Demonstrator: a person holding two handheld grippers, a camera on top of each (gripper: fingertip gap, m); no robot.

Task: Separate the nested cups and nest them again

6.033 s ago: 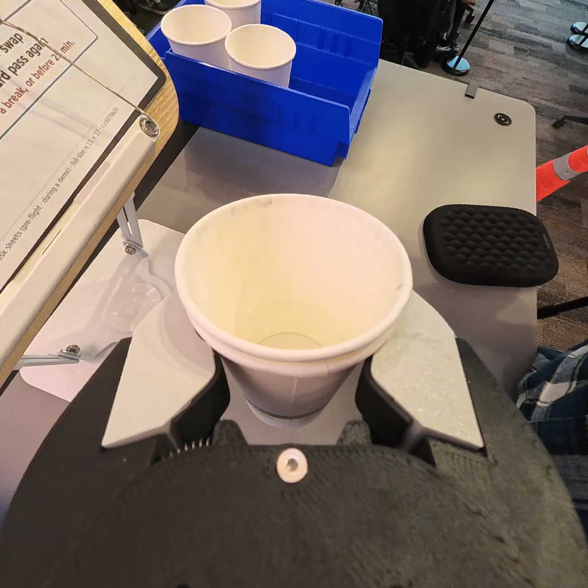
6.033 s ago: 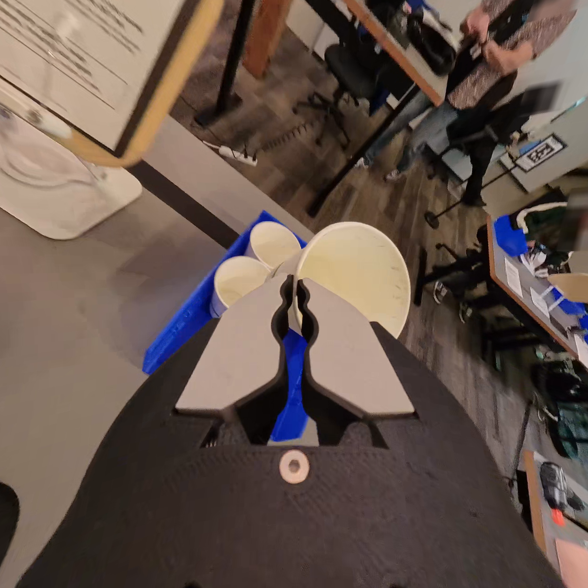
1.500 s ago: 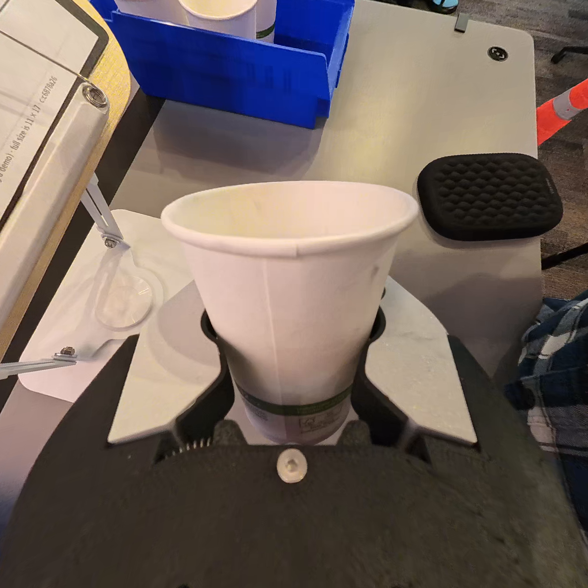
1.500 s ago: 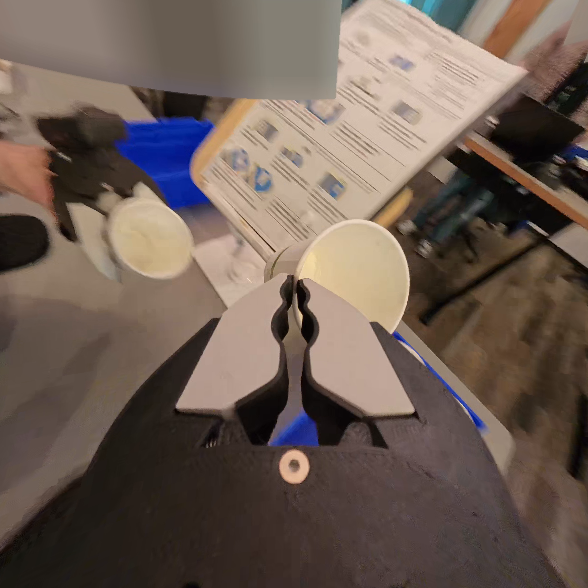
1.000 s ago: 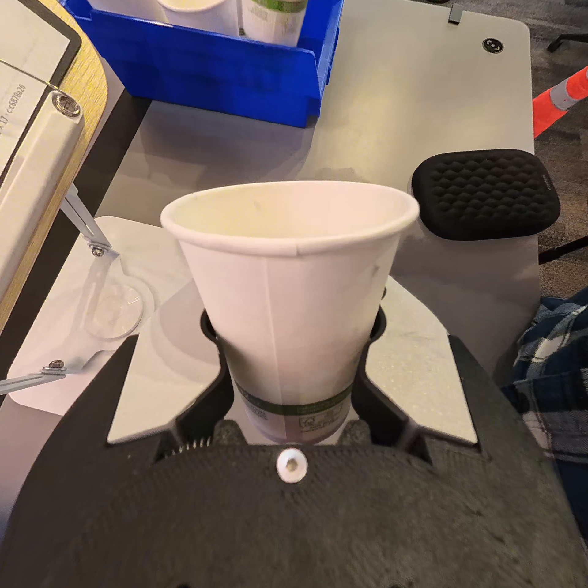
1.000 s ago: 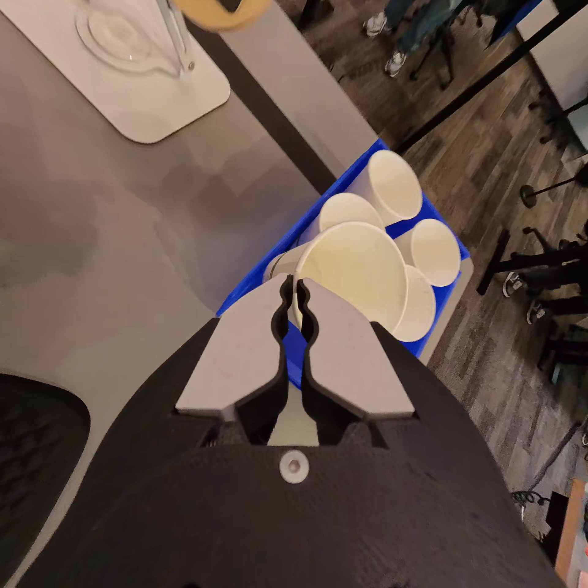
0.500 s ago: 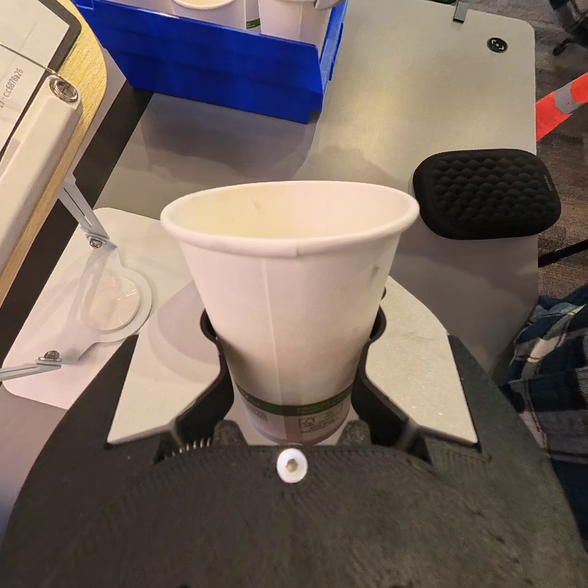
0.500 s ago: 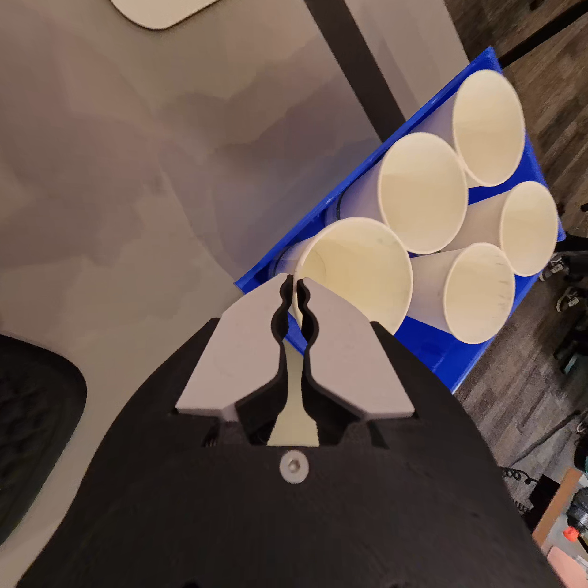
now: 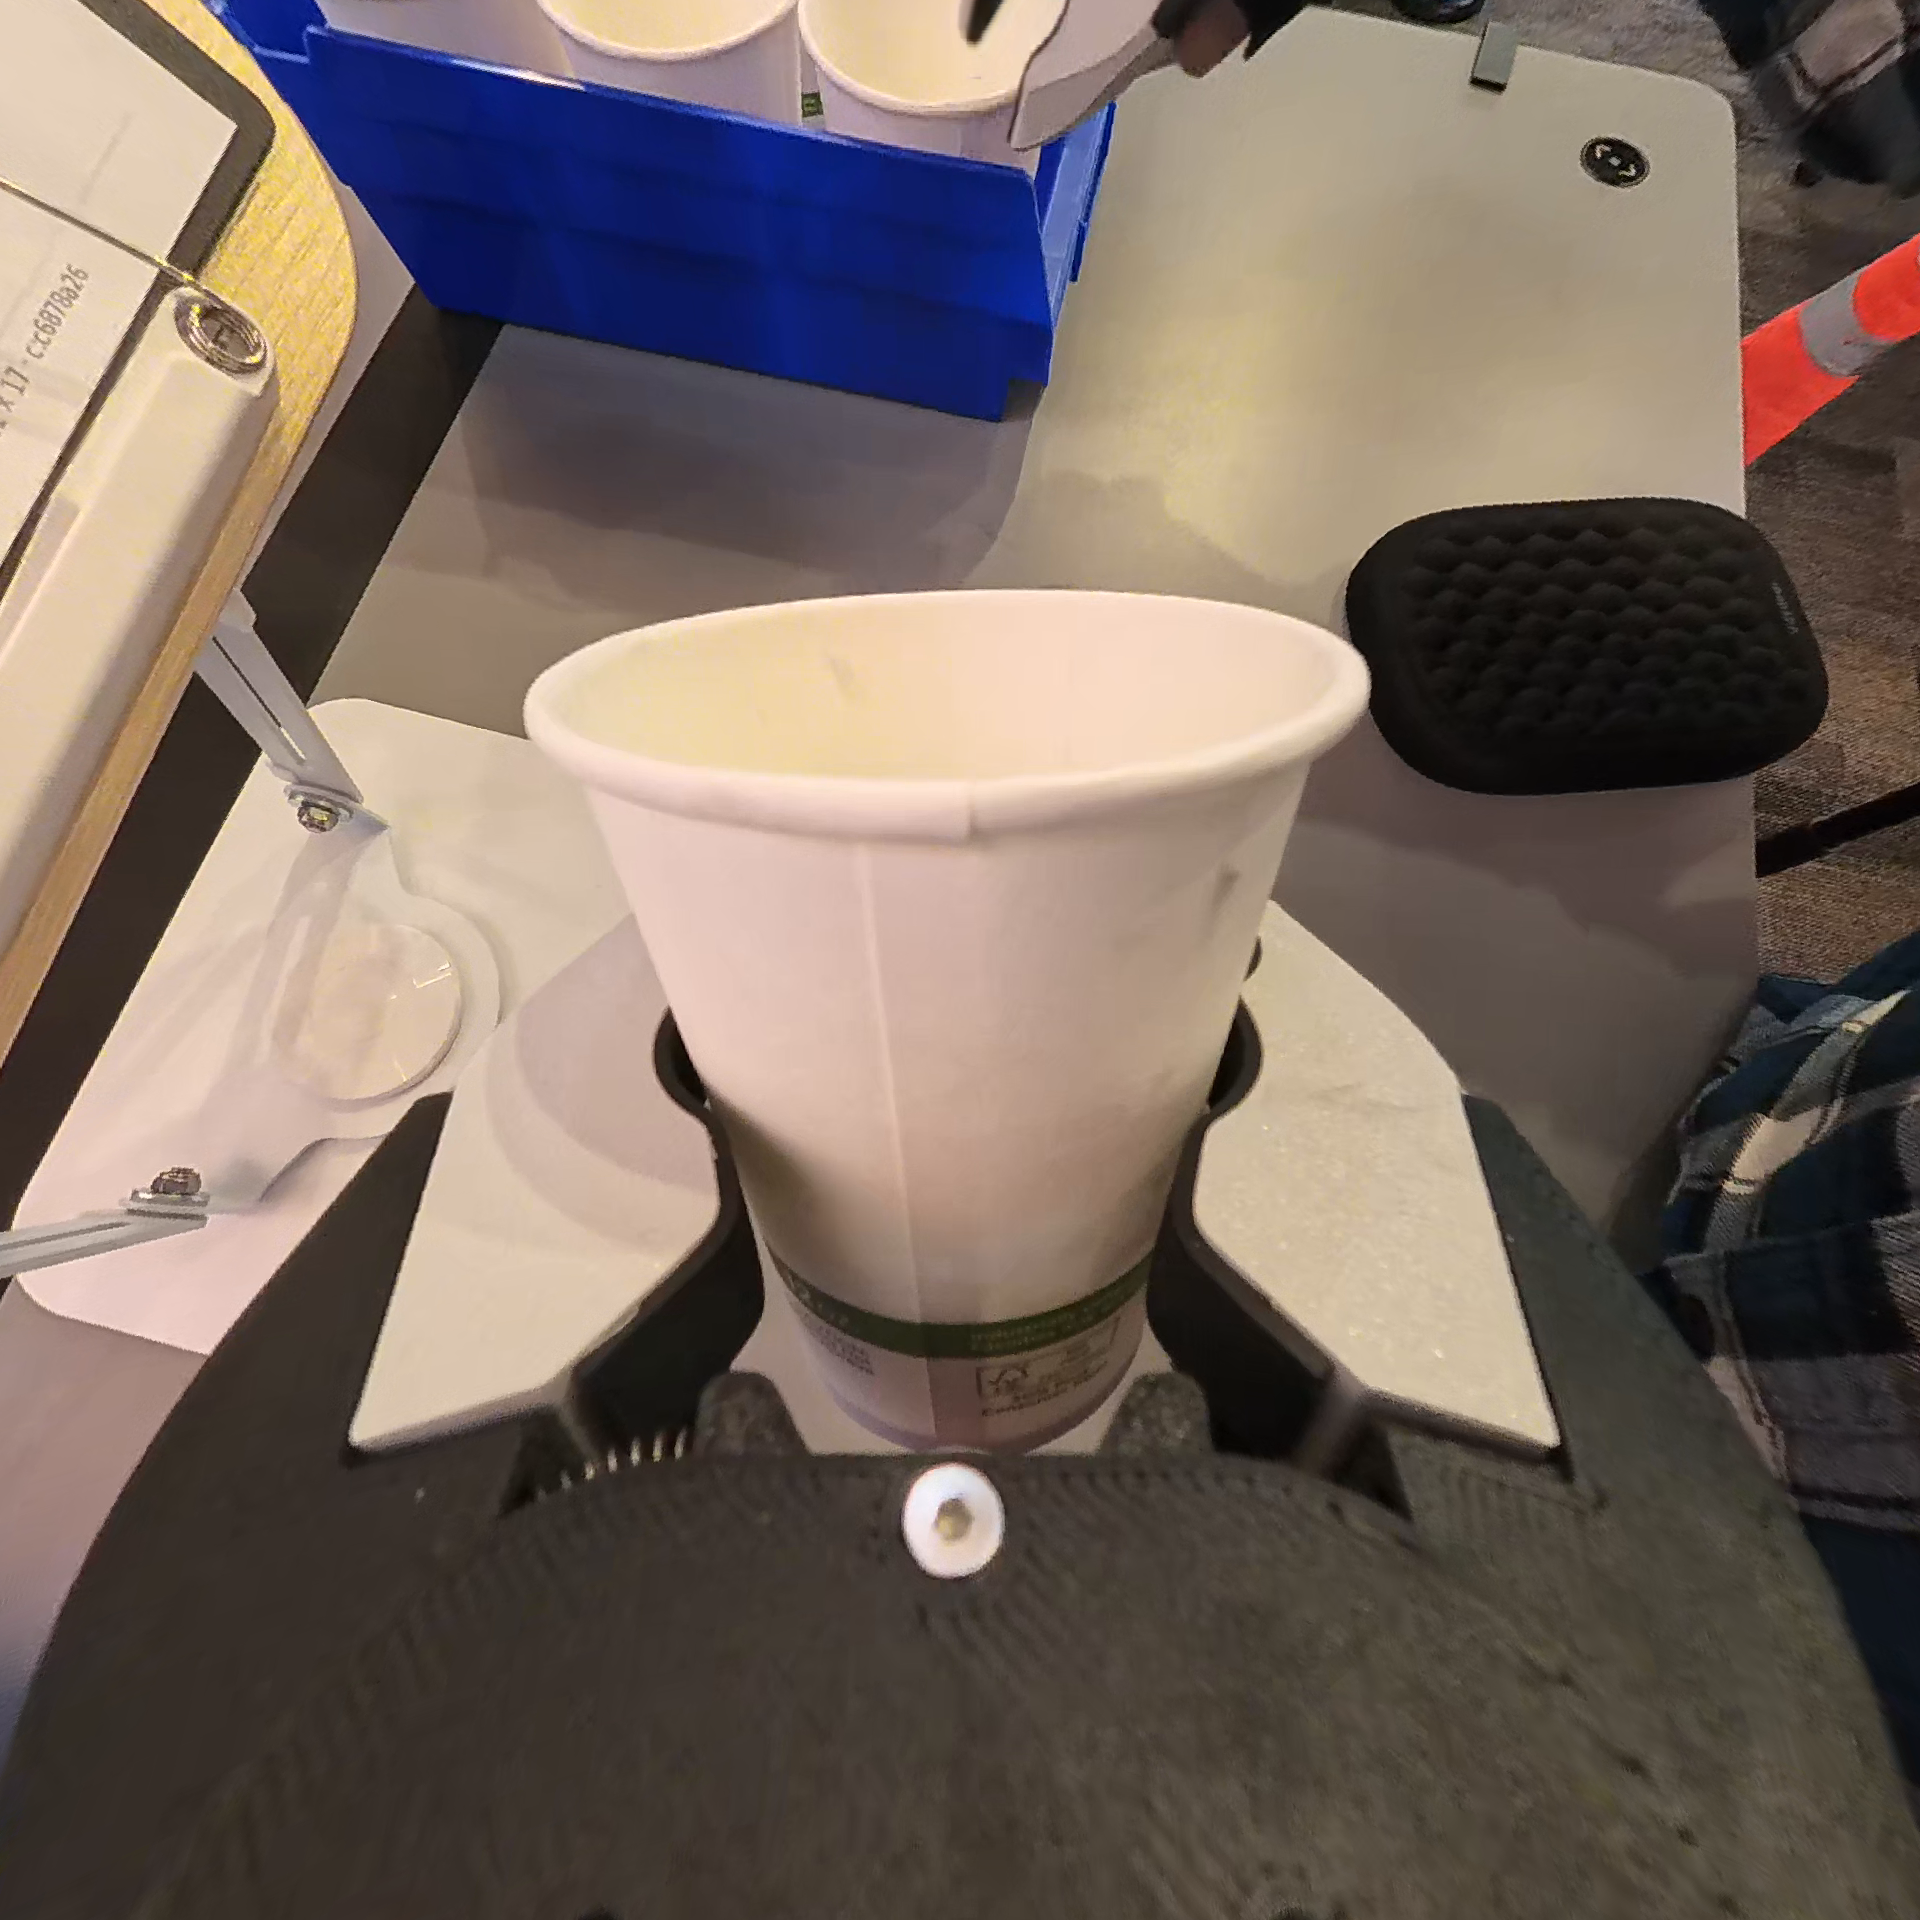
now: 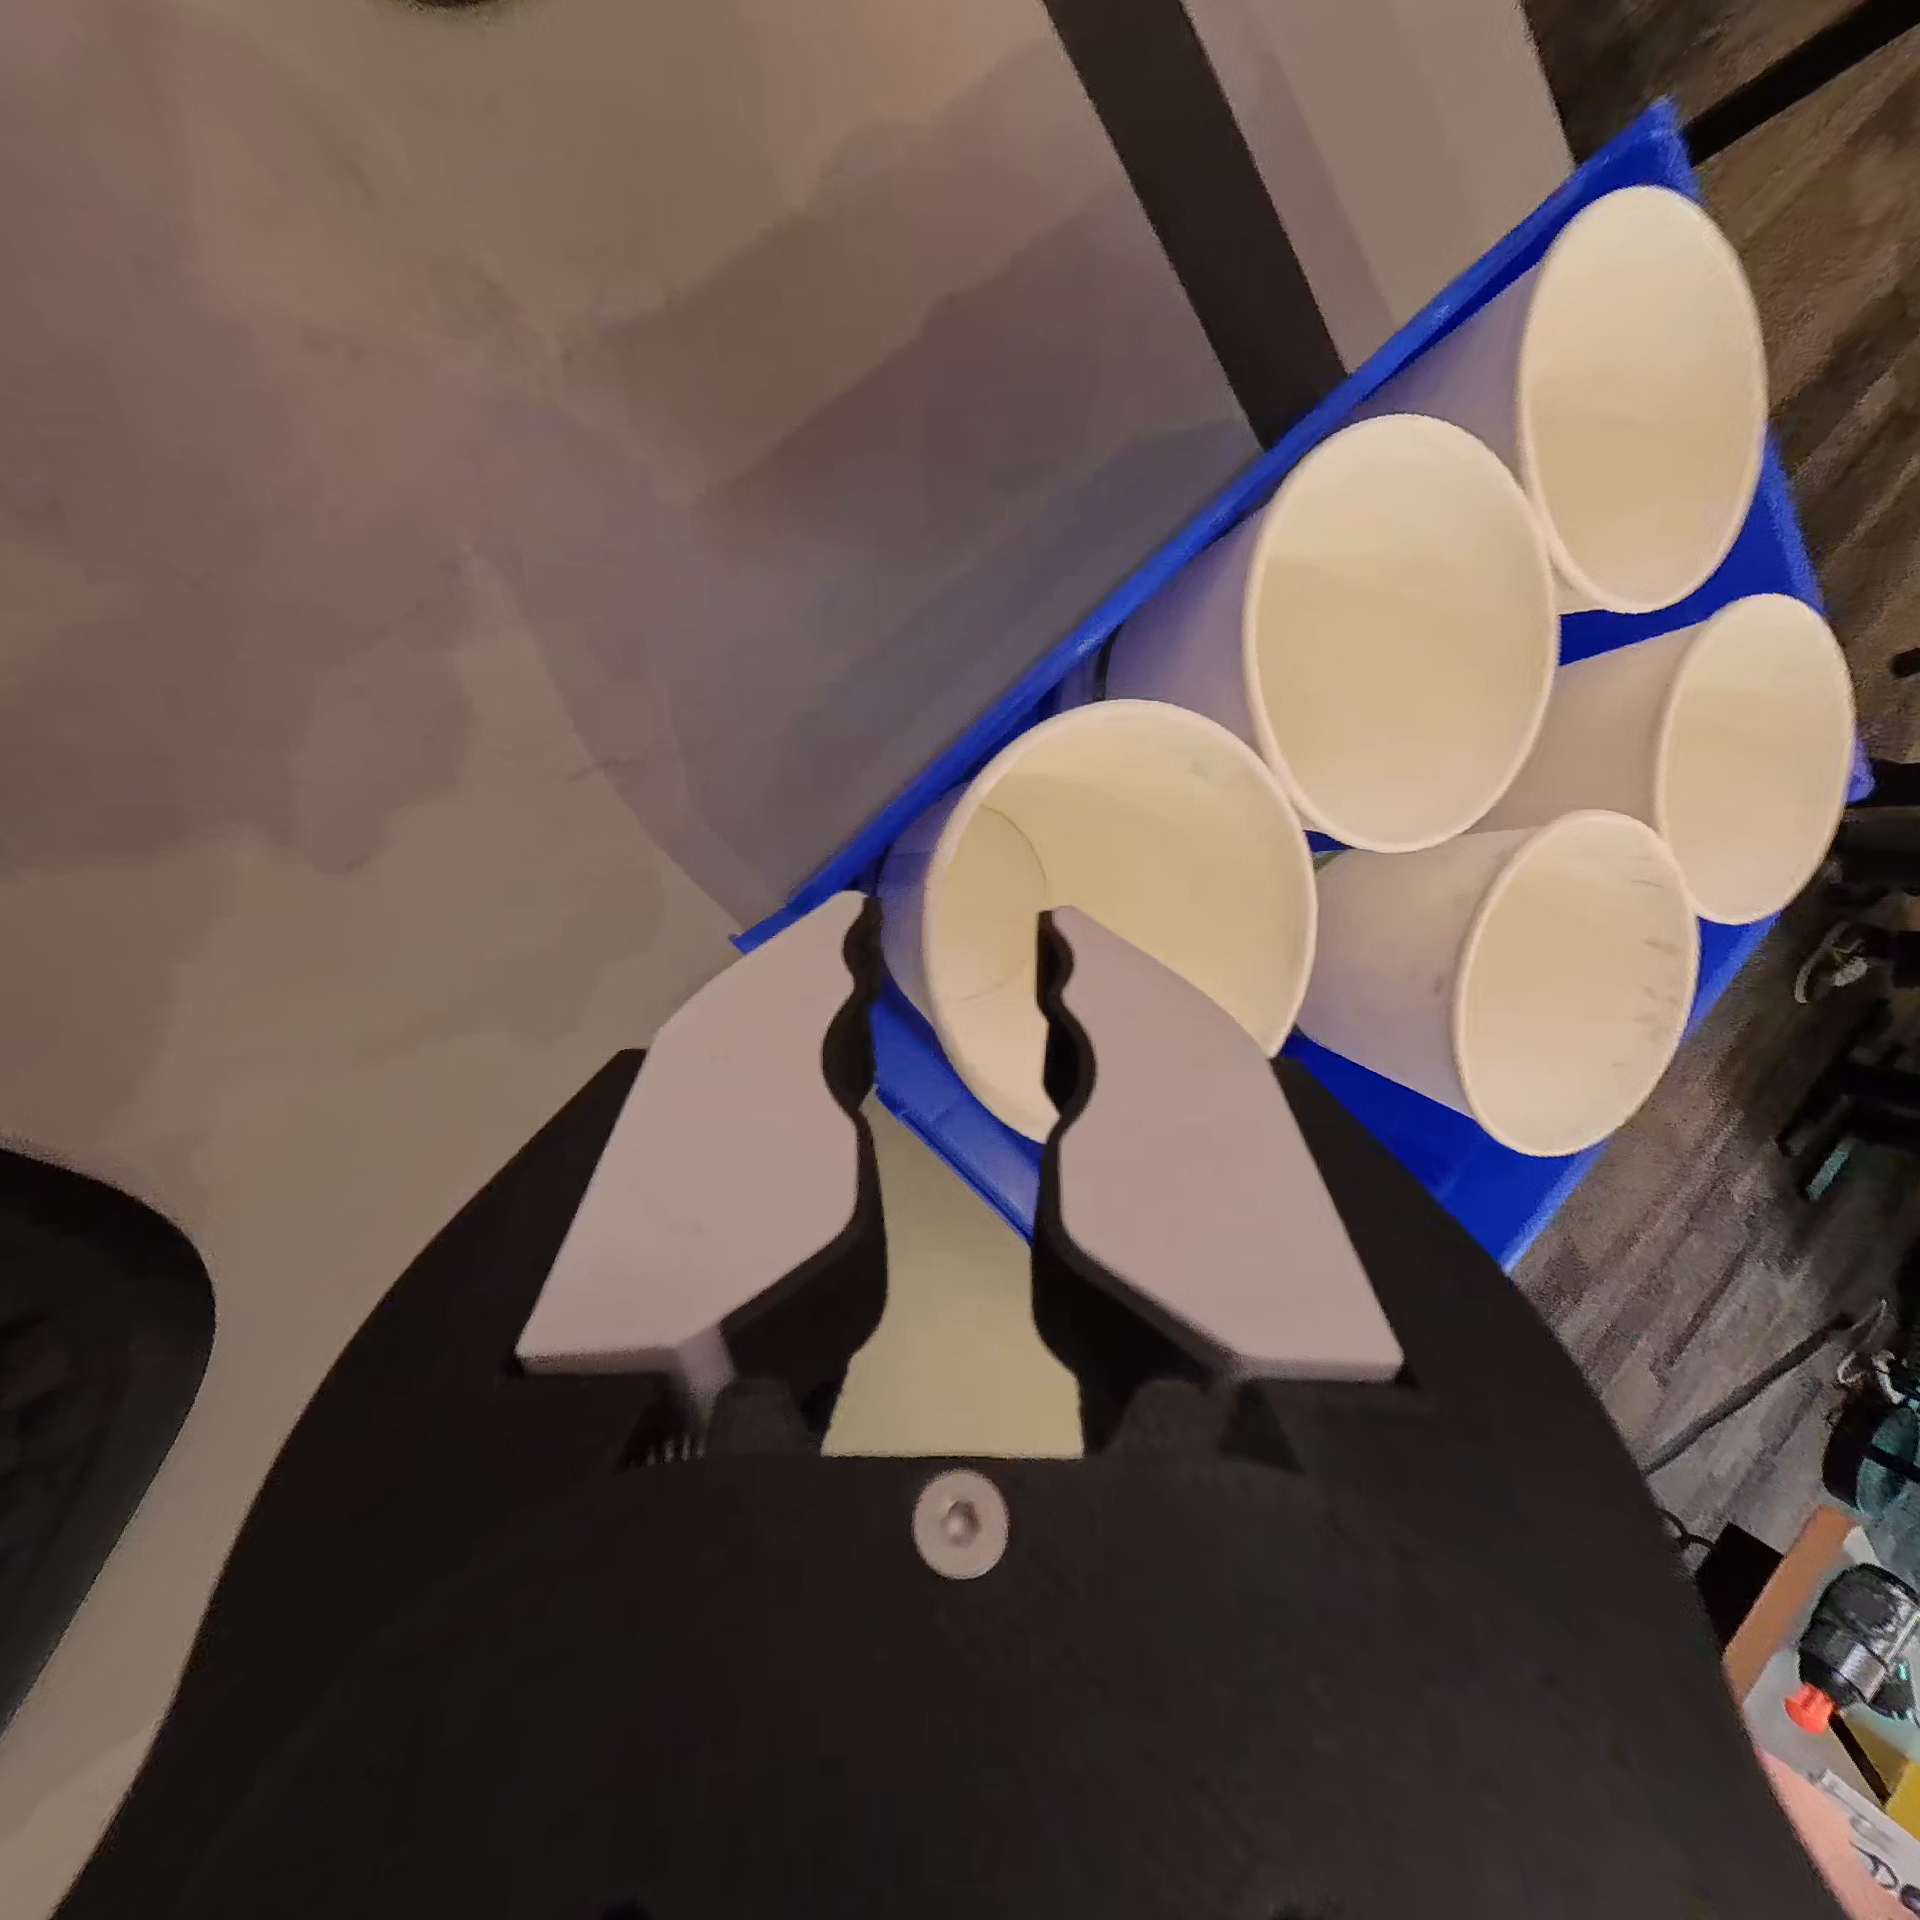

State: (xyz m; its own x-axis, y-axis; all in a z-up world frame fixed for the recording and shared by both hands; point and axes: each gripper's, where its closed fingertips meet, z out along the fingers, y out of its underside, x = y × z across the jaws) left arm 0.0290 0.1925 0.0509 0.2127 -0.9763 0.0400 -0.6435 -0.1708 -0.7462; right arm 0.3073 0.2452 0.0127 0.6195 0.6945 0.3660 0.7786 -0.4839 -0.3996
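My left gripper [image 9: 956, 1029] is shut on a white paper cup [image 9: 935, 935], with its fingers pressed on the cup's lower sides, and holds it upright above the grey table [image 9: 1351, 364]. My right gripper [image 10: 956, 914] is open over the near corner of the blue bin [image 10: 1403, 1143]. A second white cup [image 10: 1143, 831] stands in the bin. Its rim wall lies between my parted fingers, one finger outside and one inside, and neither presses on it. The right gripper's finger [image 9: 1070, 83] also shows over the bin [image 9: 727, 208] in the left wrist view.
Several more white cups [image 10: 1403, 623] fill the bin. A black wrist pad [image 9: 1579, 665] lies on the table's right side. A sign board [image 9: 104, 416] on a white base [image 9: 343, 935] stands at the left. An orange cone [image 9: 1829, 343] and a plaid sleeve [image 9: 1818, 1195] are at the right. The grippers' ends are close to 30 cm from one another.
My right gripper carried its cup by the rim over the blue bin, lowered it in among the others, and its fingers have now parted off the rim. My left gripper kept its cup.
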